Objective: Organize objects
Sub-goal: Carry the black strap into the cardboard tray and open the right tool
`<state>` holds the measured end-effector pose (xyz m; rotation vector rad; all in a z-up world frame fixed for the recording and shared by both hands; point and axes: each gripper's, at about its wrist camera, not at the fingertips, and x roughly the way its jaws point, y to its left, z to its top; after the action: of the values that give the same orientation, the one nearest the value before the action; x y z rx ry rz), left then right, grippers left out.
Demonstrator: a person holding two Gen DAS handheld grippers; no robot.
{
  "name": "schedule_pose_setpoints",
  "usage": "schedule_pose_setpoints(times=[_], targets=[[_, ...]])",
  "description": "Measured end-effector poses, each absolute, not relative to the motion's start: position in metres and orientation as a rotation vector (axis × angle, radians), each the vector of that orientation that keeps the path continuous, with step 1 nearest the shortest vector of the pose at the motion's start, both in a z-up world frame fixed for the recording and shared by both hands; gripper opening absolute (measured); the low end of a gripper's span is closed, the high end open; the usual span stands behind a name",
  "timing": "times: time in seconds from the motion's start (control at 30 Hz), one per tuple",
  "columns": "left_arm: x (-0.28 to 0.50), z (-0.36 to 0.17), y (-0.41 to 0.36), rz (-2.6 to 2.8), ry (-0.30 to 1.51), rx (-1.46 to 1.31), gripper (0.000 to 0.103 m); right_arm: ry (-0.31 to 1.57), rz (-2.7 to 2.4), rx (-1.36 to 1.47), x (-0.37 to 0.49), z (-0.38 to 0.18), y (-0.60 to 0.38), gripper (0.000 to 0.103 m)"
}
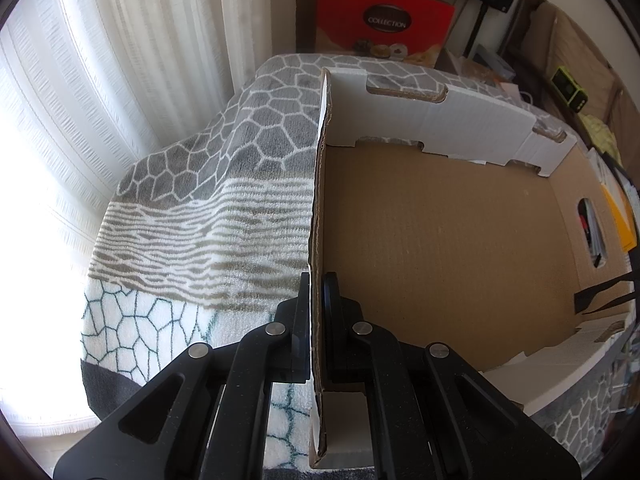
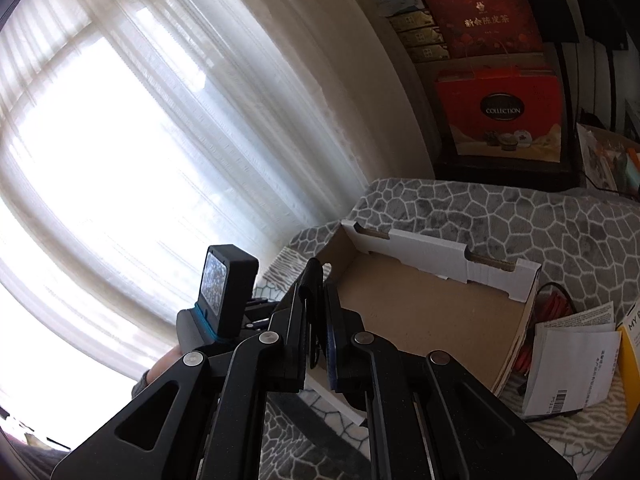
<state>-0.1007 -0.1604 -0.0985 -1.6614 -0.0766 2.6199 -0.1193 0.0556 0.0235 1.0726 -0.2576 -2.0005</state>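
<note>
Fingers of the left gripper [image 1: 316, 292] clamp the near-left wall of a cardboard box [image 1: 440, 240] on a patterned blanket [image 1: 192, 208]; the right gripper [image 2: 318, 292] pinches a thin black item [image 2: 311, 280]. A red "COLLECTION" gift bag [image 1: 384, 20] stands by curtains [image 1: 100, 80].

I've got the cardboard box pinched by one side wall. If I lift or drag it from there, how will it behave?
The cardboard box looks empty, so probably light and easy to drag. The thin single-layer wall clamped in the left gripper already looks wavy; it may bend or tear if lifted. The fleecy blanket beneath could bunch up.
</note>
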Motion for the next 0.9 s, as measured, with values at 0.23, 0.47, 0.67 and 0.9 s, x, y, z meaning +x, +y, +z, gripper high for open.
schedule_pose_setpoints(times=[0.23,0.47,0.67,0.9], targets=[[-0.101,-0.099,-0.161,2.621,-0.077,-1.661,0.004,-0.287,-2.028,1.207,-0.153,-0.023,0.079,0.006],[-0.102,-0.099,-0.161,2.626,-0.062,-1.663,0.004,-0.208,-2.131,1.219,-0.186,-0.047,0.092,0.006],[-0.102,-0.099,-0.160,2.626,-0.063,-1.662,0.004,-0.120,-2.148,1.231,-0.198,-0.055,0.092,0.011],[-0.101,-0.097,-0.157,2.636,-0.041,-1.663,0.004,0.037,-2.196,1.256,-0.180,-0.053,0.086,0.016]])
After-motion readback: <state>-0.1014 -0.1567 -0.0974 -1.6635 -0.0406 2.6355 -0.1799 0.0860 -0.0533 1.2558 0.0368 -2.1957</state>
